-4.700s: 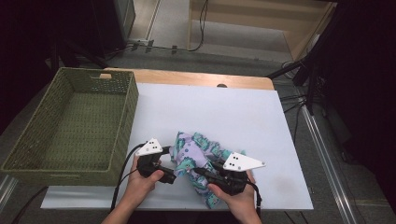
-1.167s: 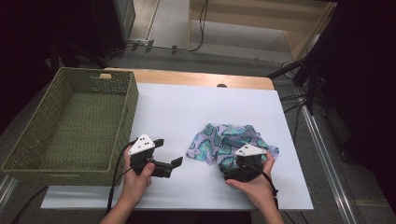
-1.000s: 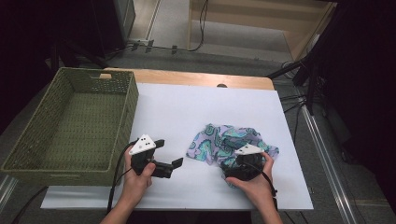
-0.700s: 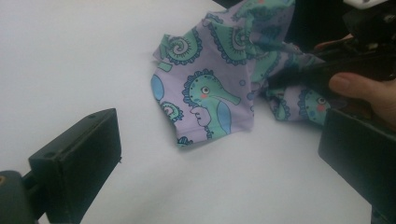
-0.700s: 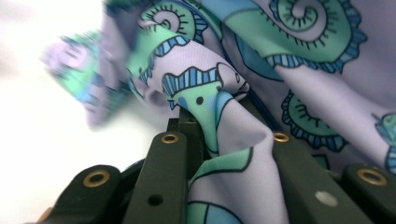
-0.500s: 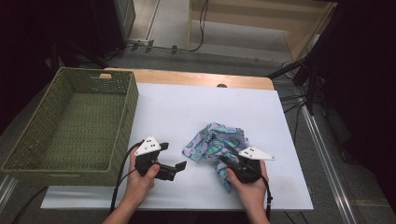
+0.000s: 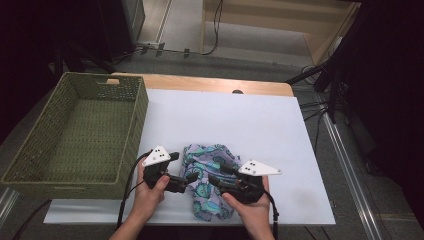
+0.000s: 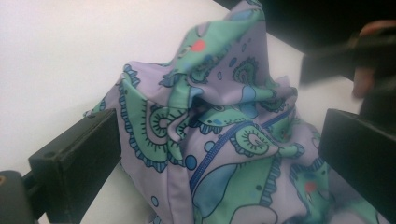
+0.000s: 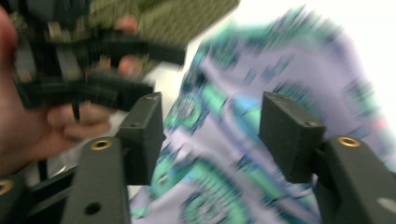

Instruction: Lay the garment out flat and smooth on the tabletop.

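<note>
A crumpled paisley cloth (image 7: pixel 204 159) in lilac, teal and blue lies bunched on the white sheet near the front edge. My left gripper (image 7: pixel 188 181) sits at its left side, jaws wide apart. In the left gripper view the cloth (image 8: pixel 224 121) rises between them, my left gripper (image 8: pixel 217 154) not pressing on it. My right gripper (image 7: pixel 220 173) hovers over the cloth's right part. Its jaws have just been opening, and my right gripper (image 9: pixel 215 135) frames the blurred cloth (image 9: pixel 219 186) without pinching it. The left gripper (image 9: pixel 163 72) shows beyond, held in a hand.
A green woven basket (image 7: pixel 136 125) stands at the left, its right wall close to my left hand. The white sheet (image 7: pixel 240 120) stretches toward the wooden back edge (image 7: pixel 210 83). Cables and stands crowd the floor at the right.
My right gripper has moved left and lifted, dragging the cloth from a flatter spread at the right into a bunch nearer the left gripper, and its jaws have parted. The left gripper has stayed put.
</note>
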Action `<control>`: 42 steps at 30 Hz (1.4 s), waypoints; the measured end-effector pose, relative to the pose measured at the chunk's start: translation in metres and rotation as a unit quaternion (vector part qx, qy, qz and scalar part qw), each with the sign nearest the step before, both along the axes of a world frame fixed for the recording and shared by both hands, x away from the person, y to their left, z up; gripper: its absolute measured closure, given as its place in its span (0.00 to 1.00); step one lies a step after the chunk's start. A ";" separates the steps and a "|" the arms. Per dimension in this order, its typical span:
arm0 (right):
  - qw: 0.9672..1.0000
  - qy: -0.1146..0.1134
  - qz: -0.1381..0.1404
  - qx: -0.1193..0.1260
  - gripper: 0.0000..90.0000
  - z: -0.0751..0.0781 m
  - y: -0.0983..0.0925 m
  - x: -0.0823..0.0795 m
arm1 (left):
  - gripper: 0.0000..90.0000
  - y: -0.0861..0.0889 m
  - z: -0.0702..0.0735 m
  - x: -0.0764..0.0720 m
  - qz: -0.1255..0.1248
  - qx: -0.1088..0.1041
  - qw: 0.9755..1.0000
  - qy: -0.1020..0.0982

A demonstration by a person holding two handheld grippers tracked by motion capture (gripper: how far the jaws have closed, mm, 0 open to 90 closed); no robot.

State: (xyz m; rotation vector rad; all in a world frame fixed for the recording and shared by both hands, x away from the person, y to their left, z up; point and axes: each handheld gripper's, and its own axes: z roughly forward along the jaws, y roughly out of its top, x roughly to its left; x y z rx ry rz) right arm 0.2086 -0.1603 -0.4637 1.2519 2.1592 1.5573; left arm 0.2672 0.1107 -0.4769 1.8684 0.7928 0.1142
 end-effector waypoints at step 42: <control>0.958 0.030 -0.278 -0.069 0.58 -0.030 -0.151 -0.013 | 0.00 -0.001 -0.003 0.000 -0.001 0.006 1.000 0.003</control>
